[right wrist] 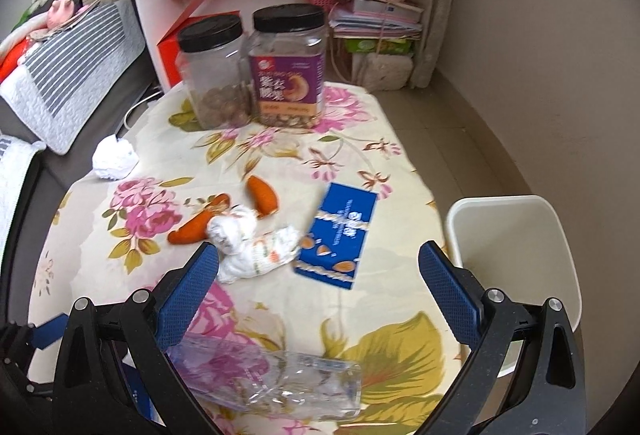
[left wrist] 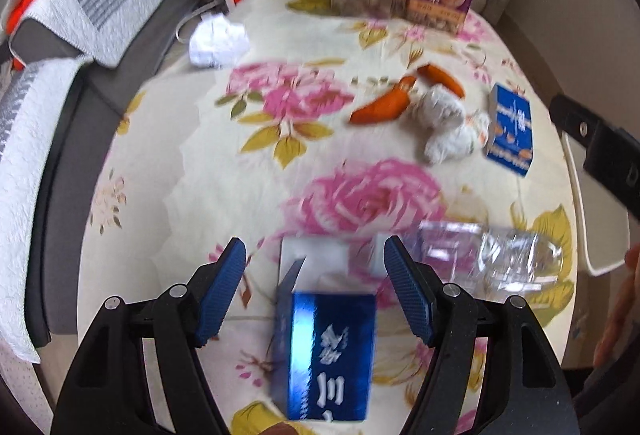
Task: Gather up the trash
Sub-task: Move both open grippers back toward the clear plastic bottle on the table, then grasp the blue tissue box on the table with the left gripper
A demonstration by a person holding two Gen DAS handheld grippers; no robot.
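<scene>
On the floral counter (left wrist: 168, 195), I am hovering my spread-open left hand-held gripper (left wrist: 314, 267) around the blue box (left wrist: 326, 355); my right hand-held gripper (right wrist: 318, 267) is gaping above the clear bottle (right wrist: 280, 379).

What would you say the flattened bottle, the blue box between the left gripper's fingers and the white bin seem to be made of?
The flattened bottle looks like thin clear plastic: the tablecloth pattern shows through its creased, glinting wall. The blue box seems to be glossy, perhaps foil-coated cardboard, given its sharp folded edges and bright sheen. The white bin appears to be smooth matte plastic with a rounded moulded rim, though the look leaves that open.
</scene>
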